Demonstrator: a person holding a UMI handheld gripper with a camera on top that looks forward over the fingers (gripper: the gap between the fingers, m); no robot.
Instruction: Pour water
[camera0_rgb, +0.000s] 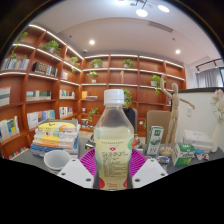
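Since the plastic bottle (112, 125) stands right between the fingers, its label against both purple pads (92, 162), the gripper (113, 165) looks clenched on it mid-body; cap on, mostly full, so likely heavy-ish; thin walls probably flex, smooth label may slip; grip at the labelled waist seems right; white cup (57, 159) sits just beside, on the table (150, 170); bookshelves (40, 95) beyond.

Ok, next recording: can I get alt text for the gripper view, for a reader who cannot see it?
A clear plastic bottle with a white cap and pink-and-green label stands upright between the gripper's two pink-padded fingers. A small white cup sits beside it on the table, with wooden bookshelves holding books and potted plants beyond.
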